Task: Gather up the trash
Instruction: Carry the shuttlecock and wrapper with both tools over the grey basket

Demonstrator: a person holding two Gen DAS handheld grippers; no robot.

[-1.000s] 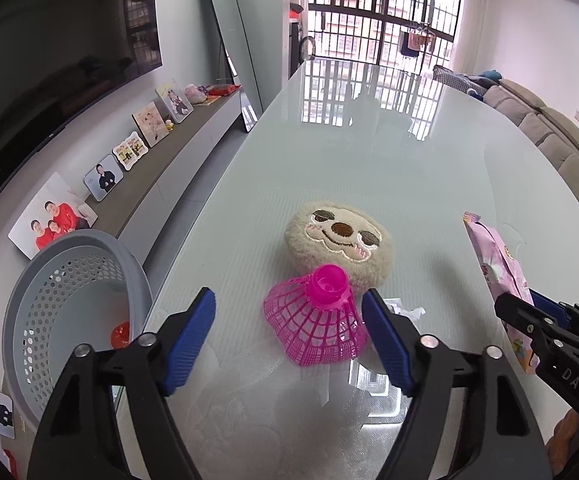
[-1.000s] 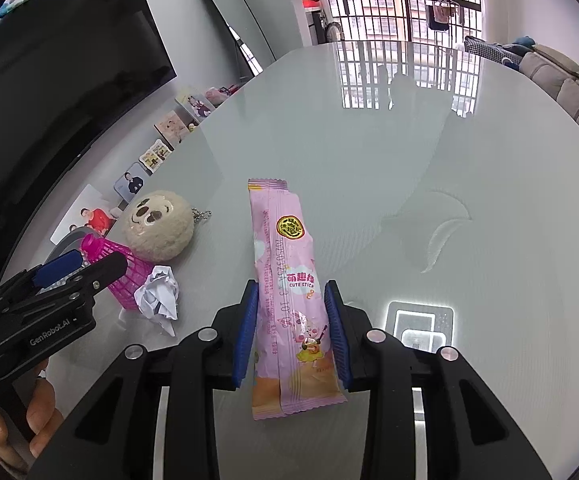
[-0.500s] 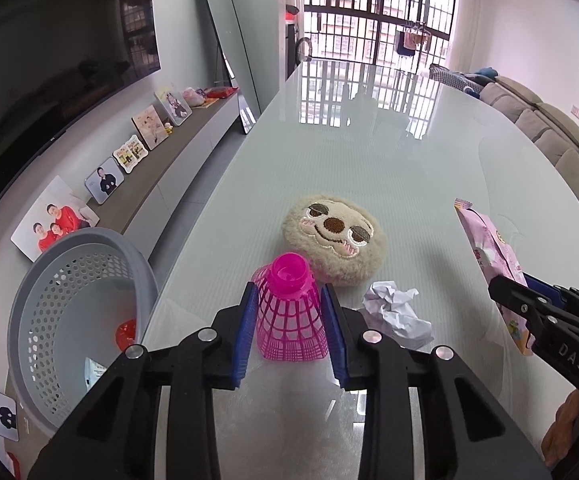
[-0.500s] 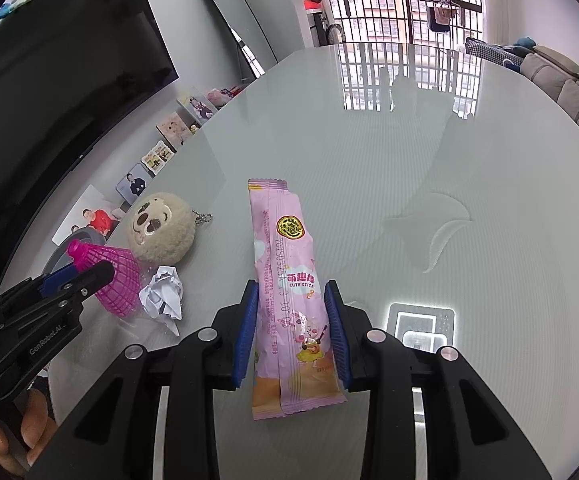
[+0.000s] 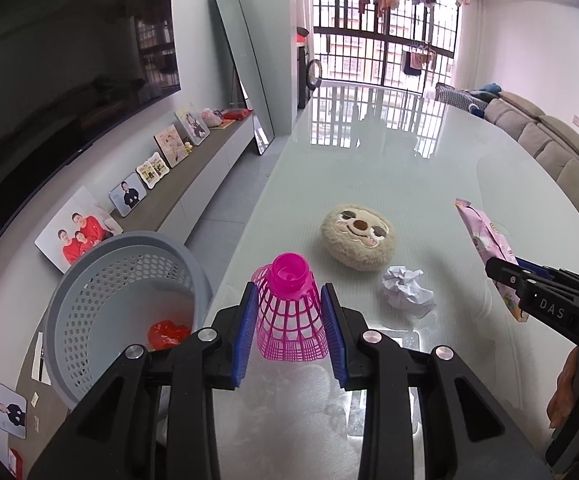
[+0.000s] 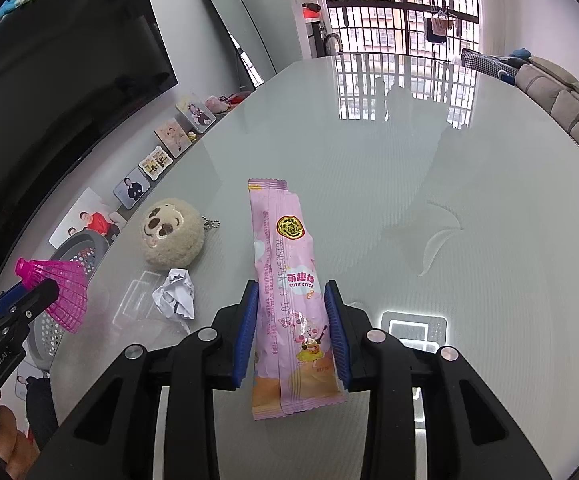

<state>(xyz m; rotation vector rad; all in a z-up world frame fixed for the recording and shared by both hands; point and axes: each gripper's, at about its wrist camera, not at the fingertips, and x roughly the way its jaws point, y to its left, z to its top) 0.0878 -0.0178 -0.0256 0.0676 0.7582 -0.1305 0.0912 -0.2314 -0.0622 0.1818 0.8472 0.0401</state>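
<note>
Both jaws loaded; the bin comes next.

From the left: the bin [image 5: 129,304] stands just off the desk [image 5: 389,184] edge with something red in it. The left gripper [image 5: 289,320] has its jaws clamped on the pink shuttlecock [image 5: 289,312], which looks lifted clear of the desk. A plush [image 5: 357,236] and paper ball [image 5: 405,292] lie between. The right gripper [image 6: 291,332] grips the pink wrapper [image 6: 289,288]. Judged best: carry the shuttlecock fully over the bin's mouth before letting go, keeping the squeeze light on its springy skirt.
</note>
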